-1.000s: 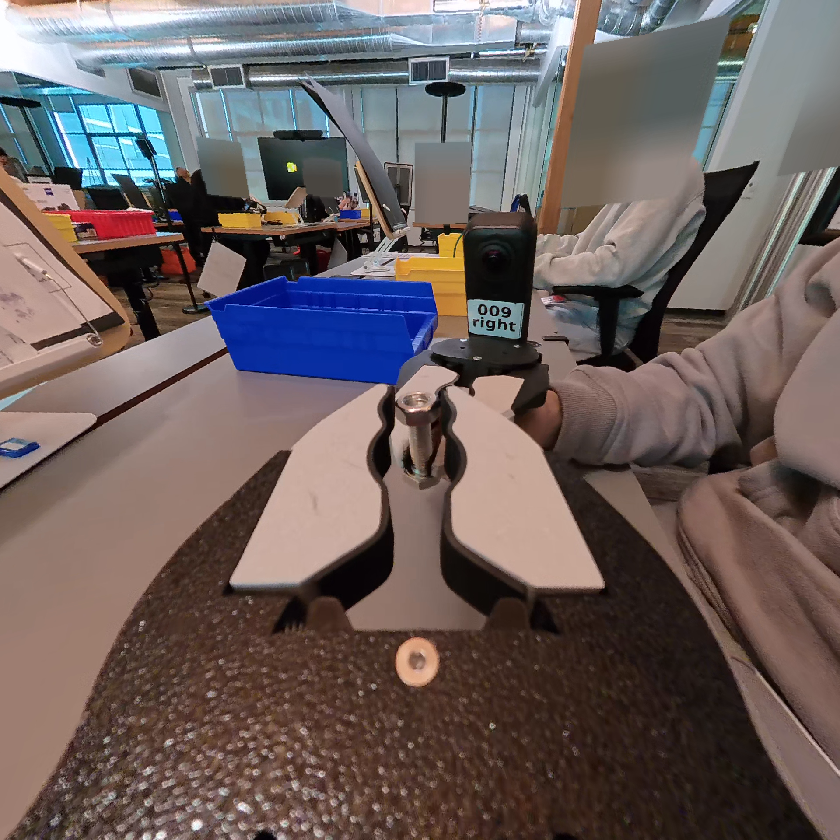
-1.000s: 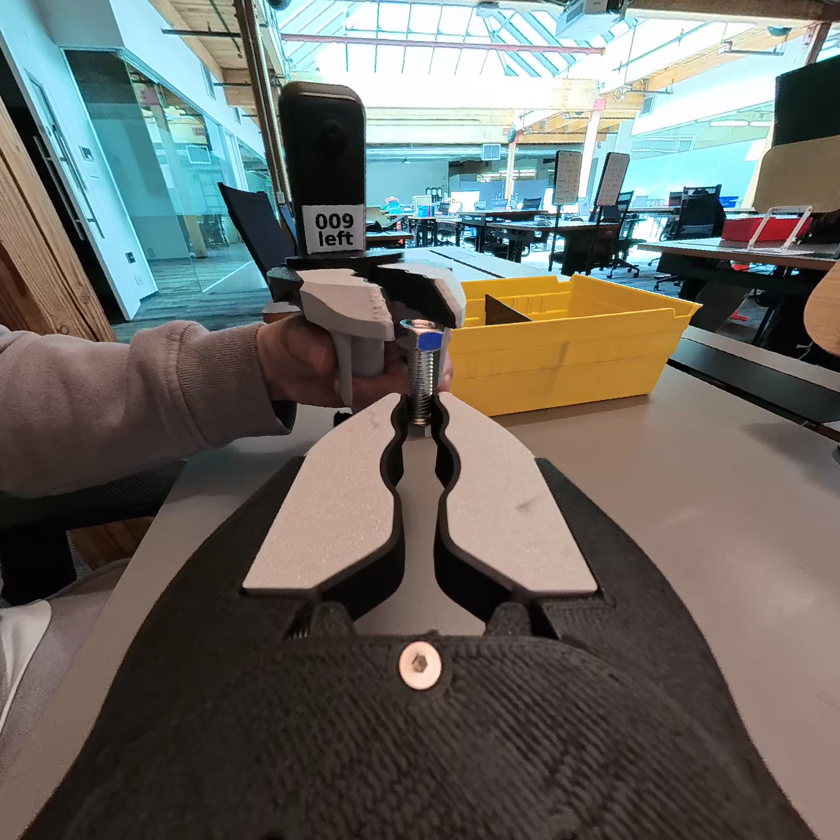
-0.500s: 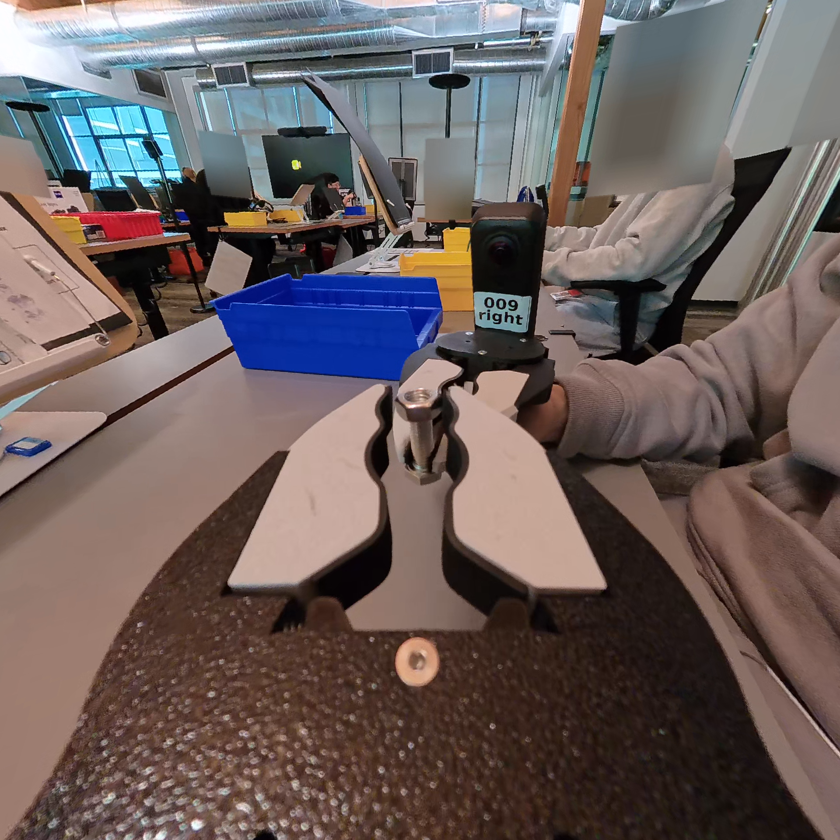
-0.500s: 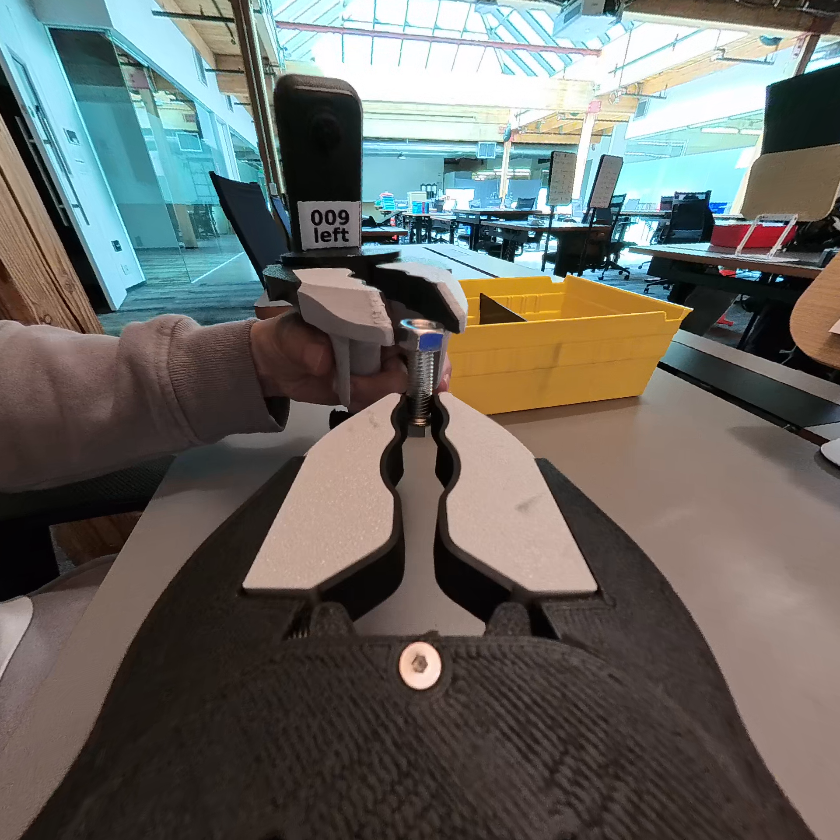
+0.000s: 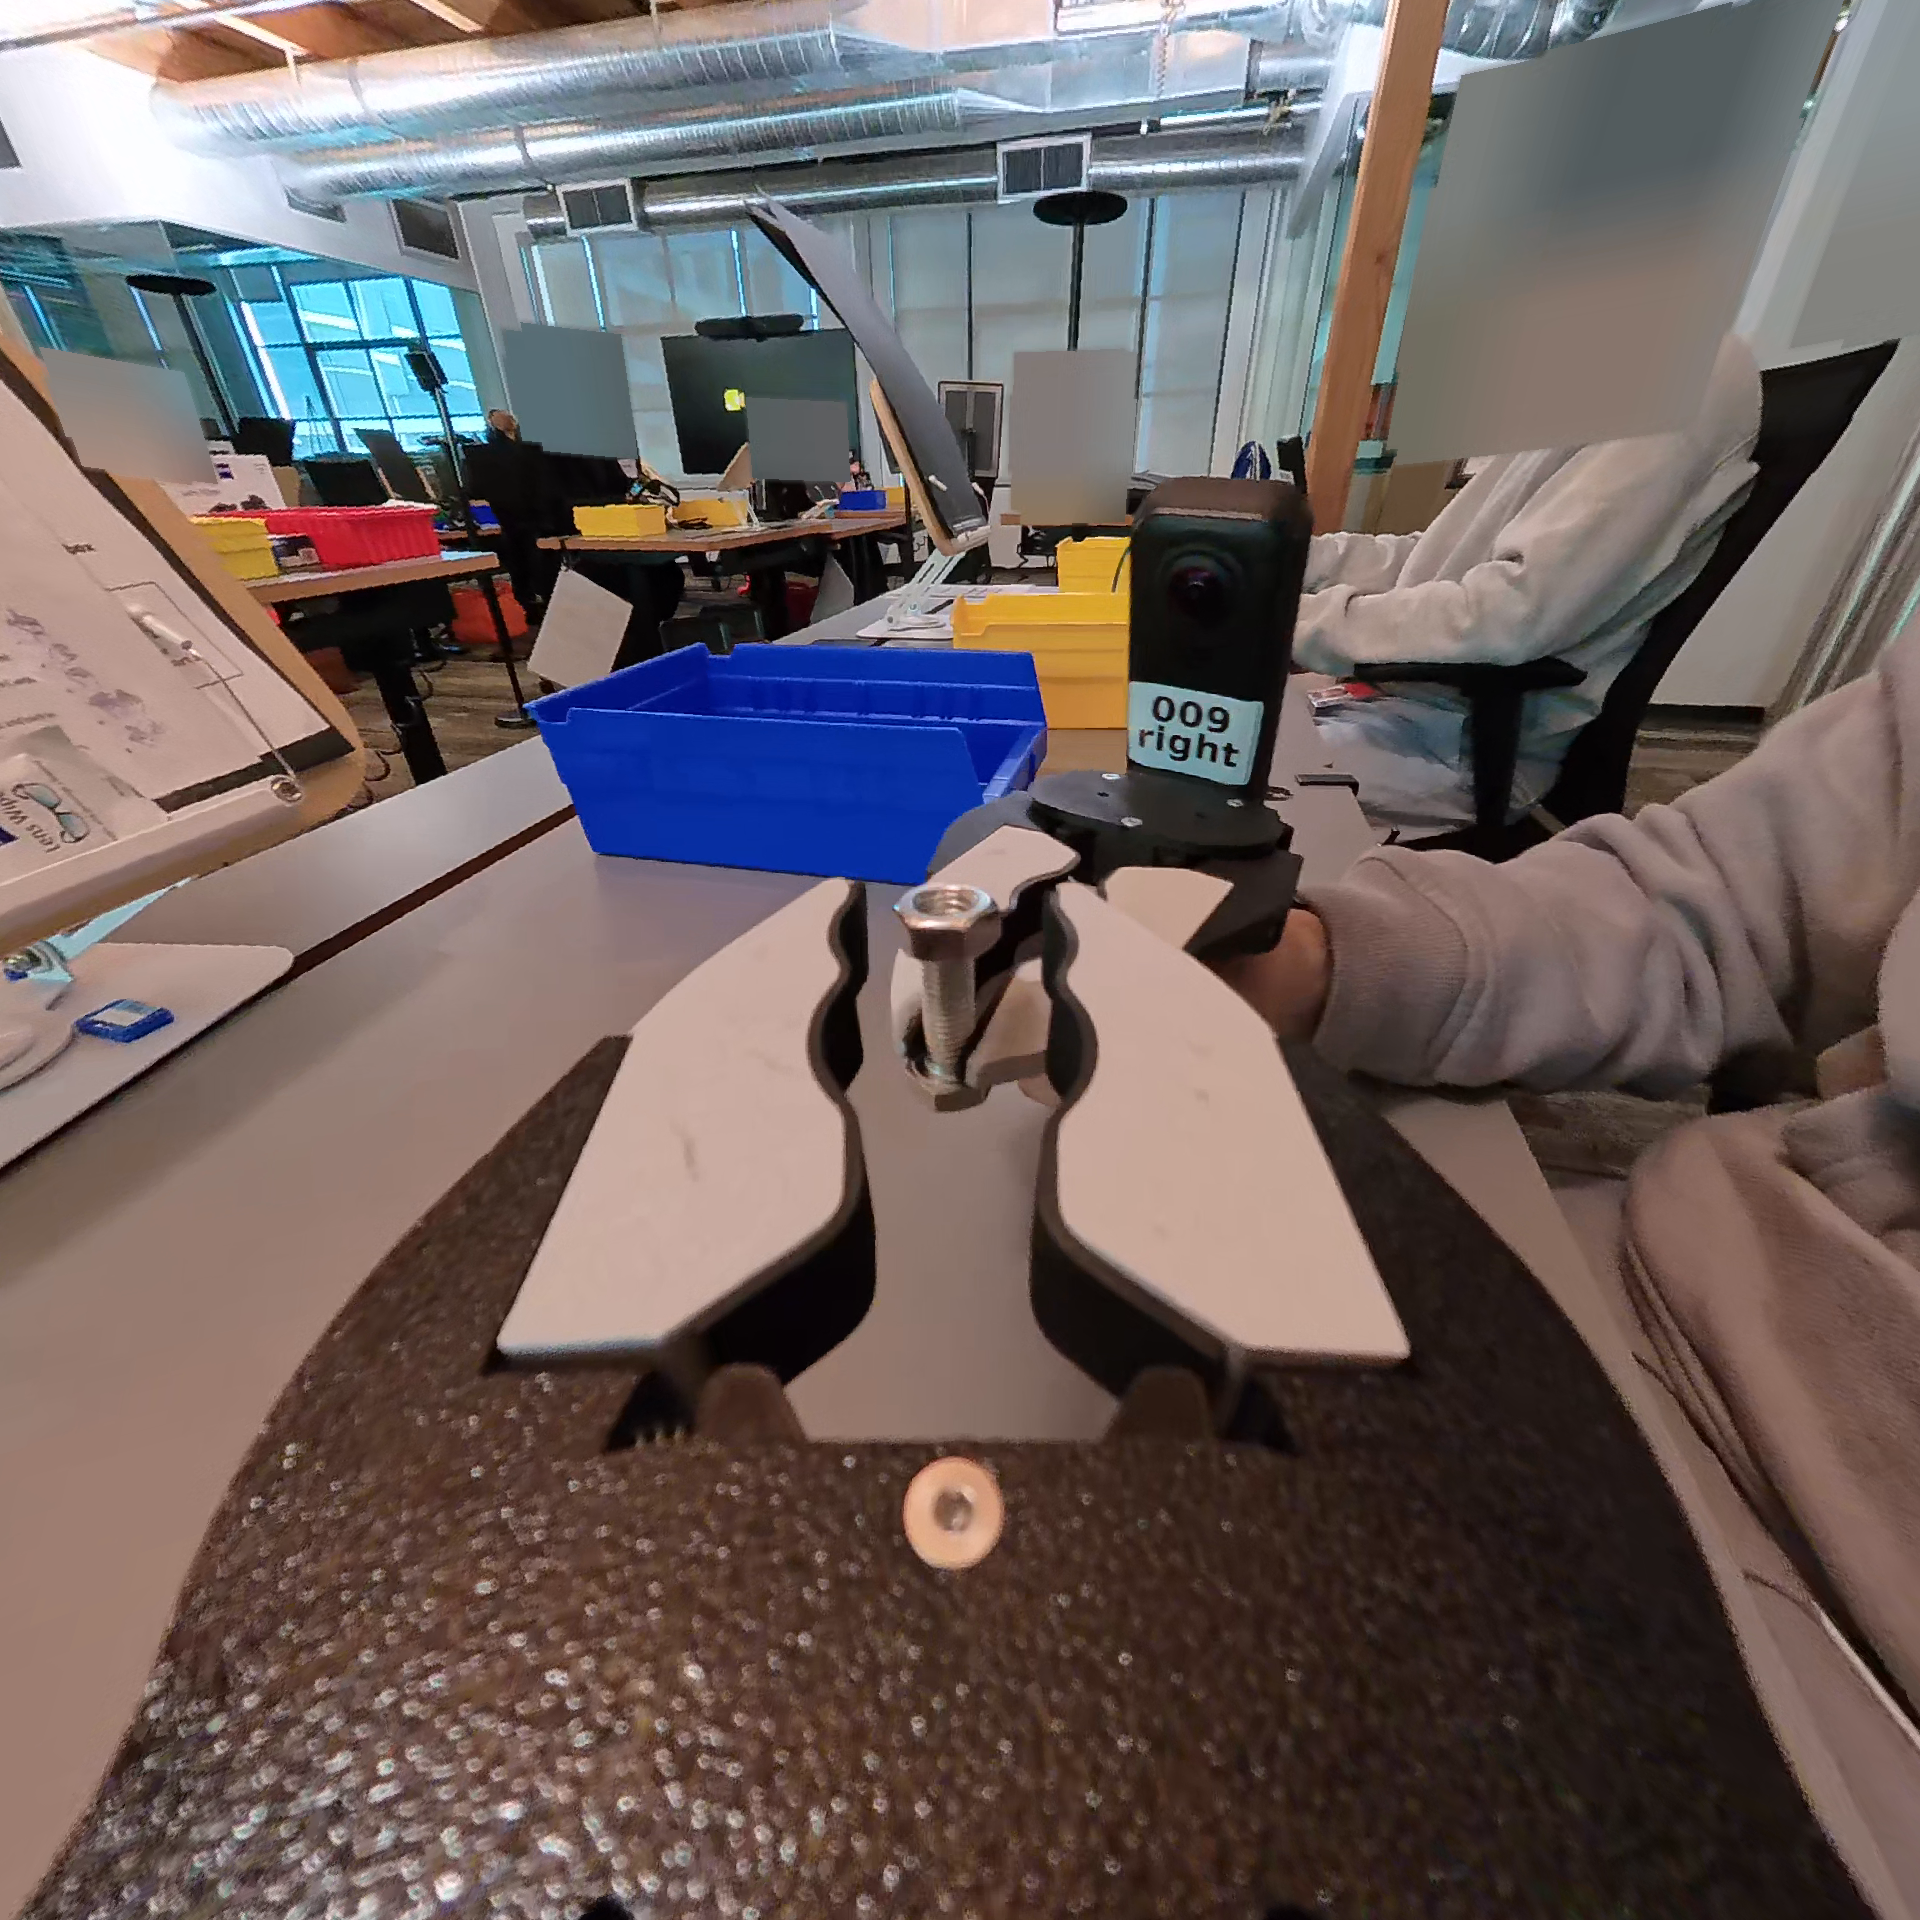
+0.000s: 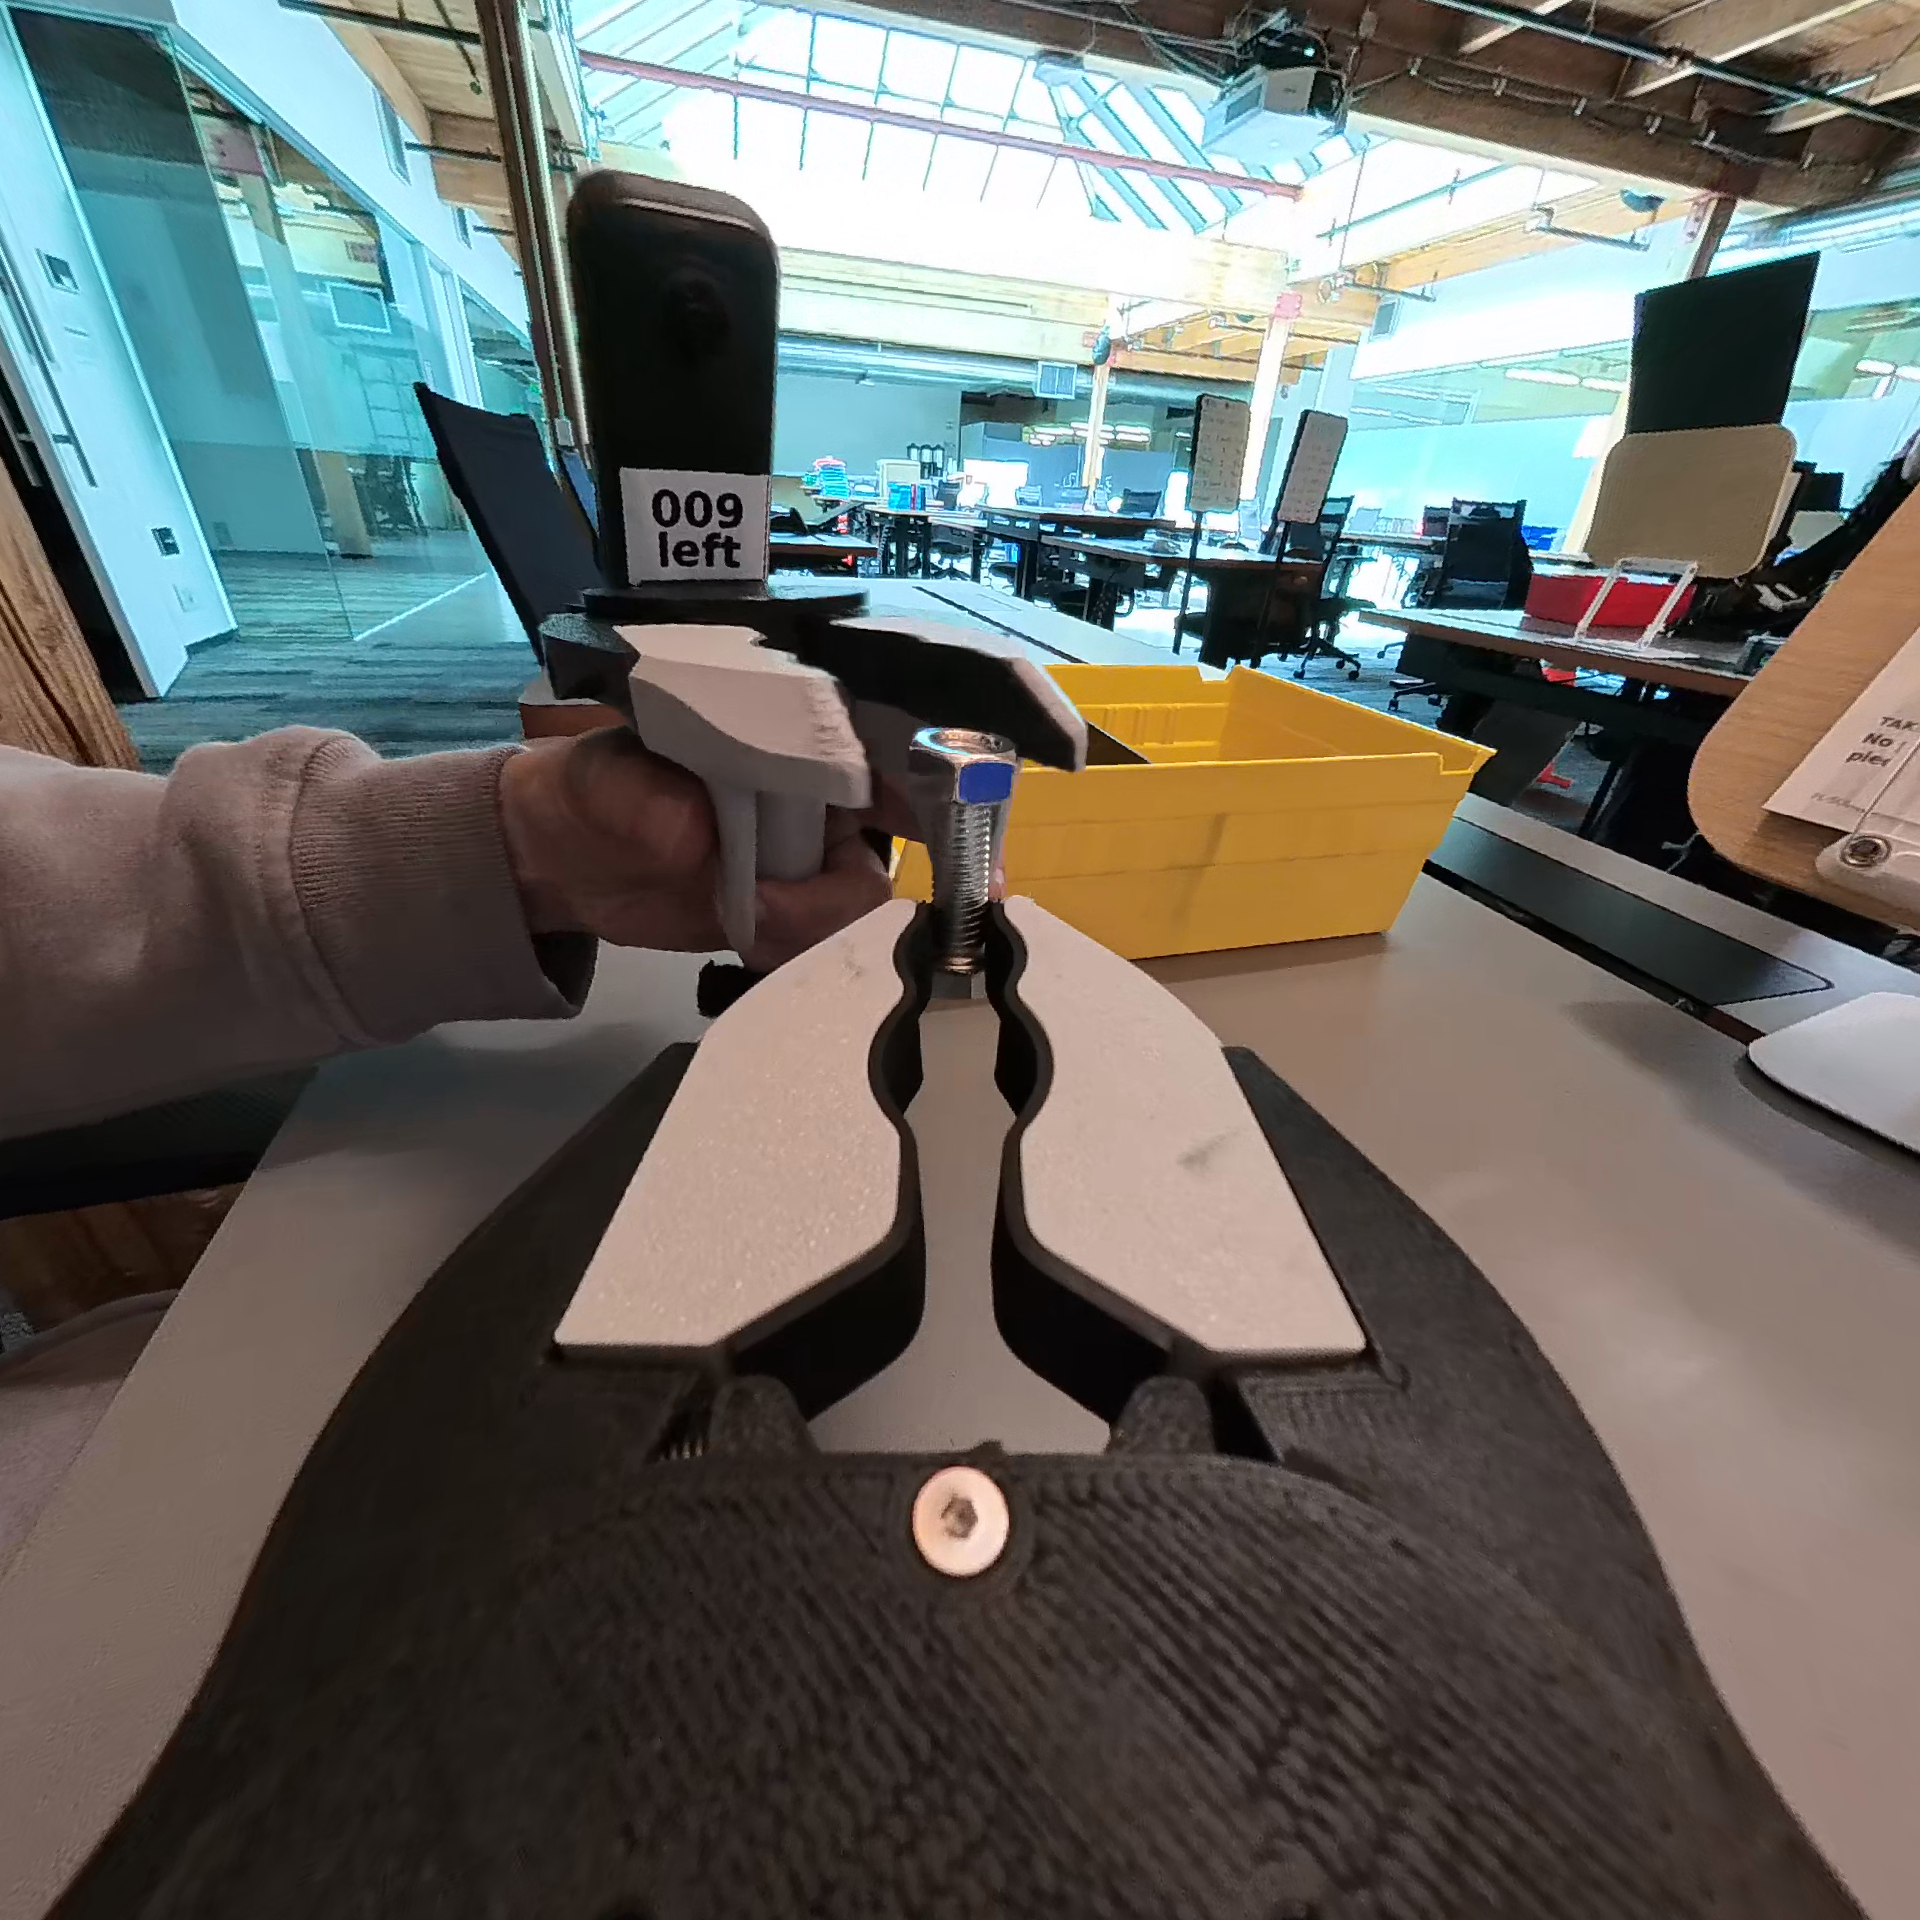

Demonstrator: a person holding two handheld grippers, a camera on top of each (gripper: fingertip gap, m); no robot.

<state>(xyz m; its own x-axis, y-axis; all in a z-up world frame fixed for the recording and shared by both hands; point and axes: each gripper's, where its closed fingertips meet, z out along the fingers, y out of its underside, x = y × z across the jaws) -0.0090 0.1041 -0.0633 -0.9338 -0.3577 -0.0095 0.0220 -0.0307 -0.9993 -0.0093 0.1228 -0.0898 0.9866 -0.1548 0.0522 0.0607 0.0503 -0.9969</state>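
Left wrist view: the left gripper (image 5: pixel 951 997) stands with its 2 fingers (image 5: pixel 727 1091) parted, a dark gap showing on either side of an upright steel bolt (image 5: pixel 945 997) that carries a hex nut (image 5: pixel 948 914) at its top. Neither pad presses on the bolt or the nut. From 1 o'clock the right gripper (image 5: pixel 997 1039) reaches in, its fingertips closed on the bolt's lower end just above the grey table (image 5: pixel 364 1039). A grey-sleeved hand (image 5: pixel 1278 977) holds that gripper at 2 o'clock. A blue bin (image 5: pixel 790 769) sits on the table at 11 o'clock, a yellow bin (image 5: pixel 1049 644) behind it at 12 o'clock, and a tilted board with papers (image 5: pixel 125 707) at 9 o'clock.

Right wrist view: the right gripper (image 6: pixel 961 935) has its 2 fingers (image 6: pixel 821 1122) narrowed onto the threaded shank of the bolt (image 6: pixel 961 873), both pads against it near the bolt's foot. The bolt stands upright, the nut (image 6: pixel 961 764) at its top bearing a blue mark. The left gripper (image 6: pixel 914 717) hangs at 11 o'clock with its fingers spread to either side of the nut, held by a hand (image 6: pixel 644 842) at 10 o'clock. A yellow bin (image 6: pixel 1247 810) rests on the table (image 6: pixel 1455 1195) at 1 o'clock.
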